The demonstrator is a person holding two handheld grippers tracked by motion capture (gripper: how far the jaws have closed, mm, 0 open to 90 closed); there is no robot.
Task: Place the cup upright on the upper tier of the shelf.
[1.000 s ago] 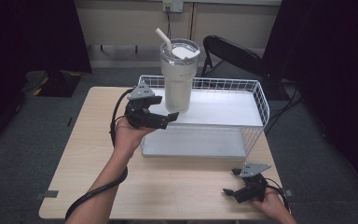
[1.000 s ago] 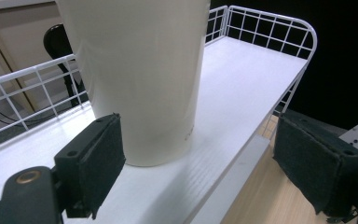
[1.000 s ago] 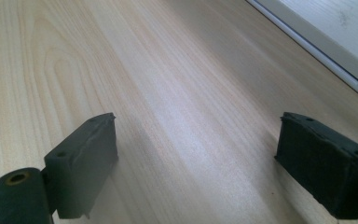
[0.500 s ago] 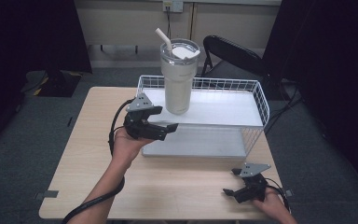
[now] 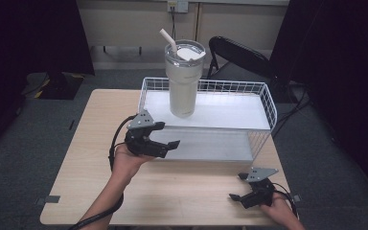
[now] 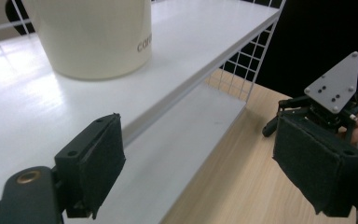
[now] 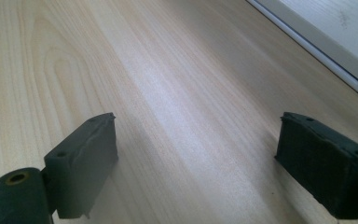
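A tall cream tumbler (image 5: 184, 79) with a clear lid and a straw stands upright on the top shelf (image 5: 230, 112) of a white wire rack. My left gripper (image 5: 167, 136) hovers open in front of the rack's left end, apart from the tumbler, with nothing between its jaws. In the left gripper view the tumbler's base (image 6: 93, 37) sits up left on the shelf, beyond the open left gripper (image 6: 214, 172). My right gripper (image 5: 236, 187) rests open low over the table's near right corner. In its own view the right gripper (image 7: 196, 163) frames only bare wood.
The rack's lower shelf (image 5: 206, 146) lies bare under the top one, and wire mesh (image 5: 263, 120) closes the right end. The wooden table (image 5: 91, 143) has free room at left and front. A black chair (image 5: 242, 55) stands behind the table.
My left gripper has drawn back from the tumbler toward the near side of the table and dropped lower, jaws open. The tumbler stays put. The right gripper has not moved.
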